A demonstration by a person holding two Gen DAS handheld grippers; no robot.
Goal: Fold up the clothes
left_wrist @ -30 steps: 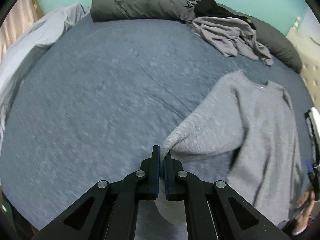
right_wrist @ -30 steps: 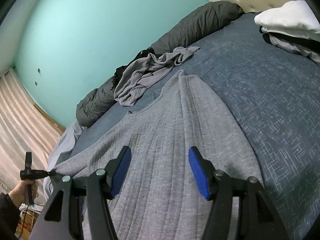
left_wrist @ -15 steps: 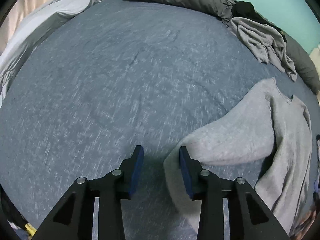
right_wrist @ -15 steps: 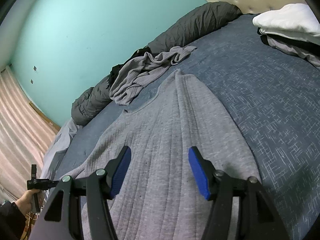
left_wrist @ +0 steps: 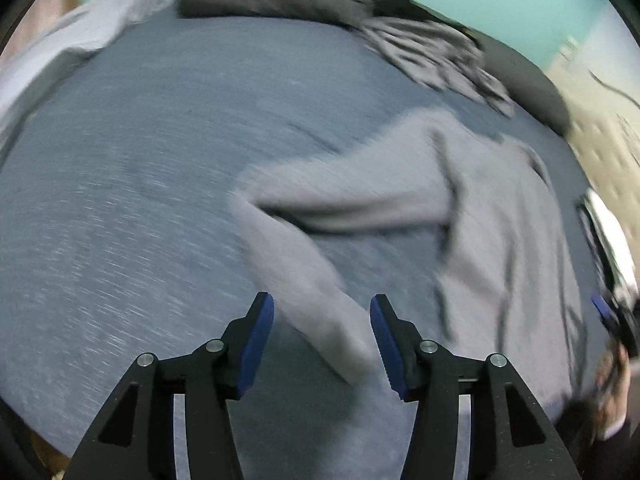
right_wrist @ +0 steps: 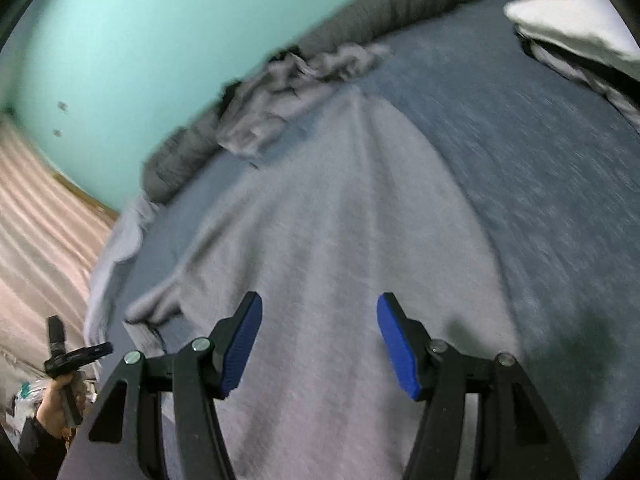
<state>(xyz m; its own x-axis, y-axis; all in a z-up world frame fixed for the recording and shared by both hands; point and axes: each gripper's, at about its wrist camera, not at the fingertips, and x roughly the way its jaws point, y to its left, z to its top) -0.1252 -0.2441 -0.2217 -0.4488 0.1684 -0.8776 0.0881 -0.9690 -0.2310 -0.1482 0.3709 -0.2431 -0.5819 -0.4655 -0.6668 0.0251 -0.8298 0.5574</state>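
Blue bedspread (left_wrist: pixel 140 200) under grey sweater (right_wrist: pixel 340 220); both tongs (left_wrist: pixel 322 340) (right_wrist: pixel 320 340) hover above, agape

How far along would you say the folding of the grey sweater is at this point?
Early. Done: the grey sweater lies spread on the bed, one sleeve angled out. In hand: nothing; left gripper and right gripper are open. Left: every fold, plus the crumpled grey garment.

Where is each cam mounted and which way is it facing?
Left wrist: on the left gripper, looking across the bed at the sweater's sleeve; jaws open, other hand at right edge.
Right wrist: on the right gripper, above the sweater, facing the teal wall; jaws open.
Shared: sweater, bed, crumpled grey clothes.
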